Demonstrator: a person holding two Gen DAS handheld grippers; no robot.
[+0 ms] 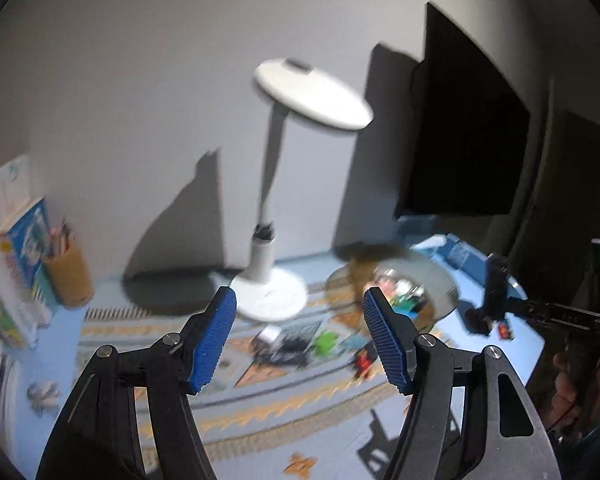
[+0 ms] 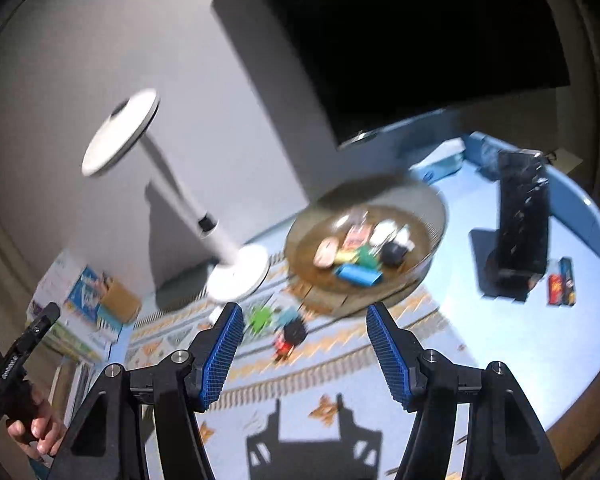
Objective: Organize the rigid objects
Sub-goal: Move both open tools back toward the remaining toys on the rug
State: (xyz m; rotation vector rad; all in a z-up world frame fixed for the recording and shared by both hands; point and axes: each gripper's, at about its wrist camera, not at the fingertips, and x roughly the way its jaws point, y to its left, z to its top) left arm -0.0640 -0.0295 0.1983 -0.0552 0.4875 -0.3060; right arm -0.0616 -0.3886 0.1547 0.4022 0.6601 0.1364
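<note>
Blue ribbed pads frame both views: the right hand-held gripper (image 2: 302,354) and the left hand-held gripper (image 1: 300,338) are spread wide and empty, hovering above the surface (image 2: 480,344). Just beyond the right one's fingertips lie a red-and-black toy (image 2: 290,338) and a green piece (image 2: 262,318), loose on the patterned mat (image 2: 340,364), probably awaiting collection. Farther ahead, the shallow bowl (image 2: 420,204) already holds several small items. A white desk lamp (image 2: 236,268) stands left of the bowl; a dark monitor (image 2: 420,40) sits beyond, against a grey wall.
</note>
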